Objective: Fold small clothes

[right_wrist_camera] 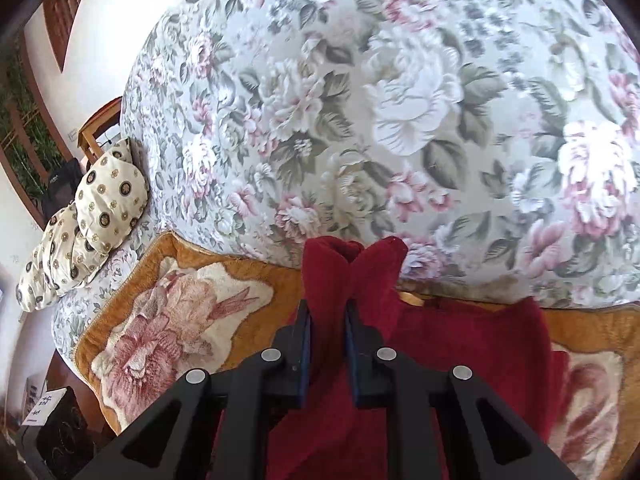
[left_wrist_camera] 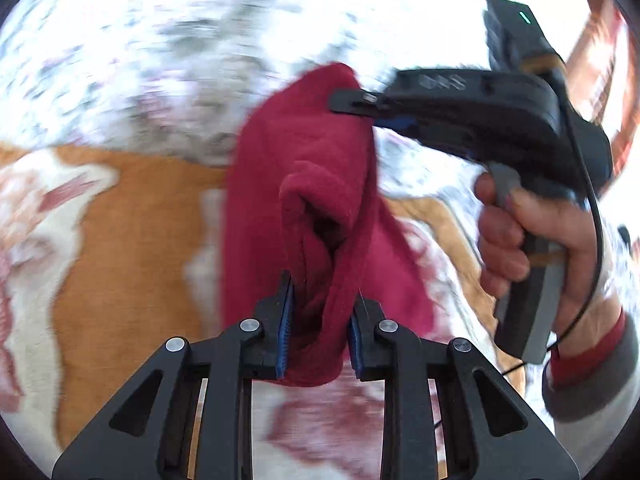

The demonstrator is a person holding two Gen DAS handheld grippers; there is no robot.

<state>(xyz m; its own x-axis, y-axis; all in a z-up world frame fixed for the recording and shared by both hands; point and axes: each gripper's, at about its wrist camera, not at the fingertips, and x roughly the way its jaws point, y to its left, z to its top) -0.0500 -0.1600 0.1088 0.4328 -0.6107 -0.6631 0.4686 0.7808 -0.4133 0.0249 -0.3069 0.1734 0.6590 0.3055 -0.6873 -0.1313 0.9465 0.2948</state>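
Observation:
A dark red fleece garment (left_wrist_camera: 304, 184) hangs in the air between both grippers. My left gripper (left_wrist_camera: 322, 300) is shut on a bunched edge of it. In the left wrist view my right gripper (left_wrist_camera: 356, 102) clamps the garment's far top corner, held by a hand (left_wrist_camera: 520, 236). In the right wrist view my right gripper (right_wrist_camera: 328, 312) is shut on a fold of the red garment (right_wrist_camera: 344, 276), whose rest drapes down to the right over the blanket. The left wrist view is motion-blurred.
Below lies an orange blanket with a pink flower print (right_wrist_camera: 180, 312) on a floral-covered bed (right_wrist_camera: 400, 100). A cream patterned pillow (right_wrist_camera: 92, 208) lies at the left. A wooden chair (right_wrist_camera: 96, 128) and a dark box (right_wrist_camera: 60, 420) stand beyond the bed's left edge.

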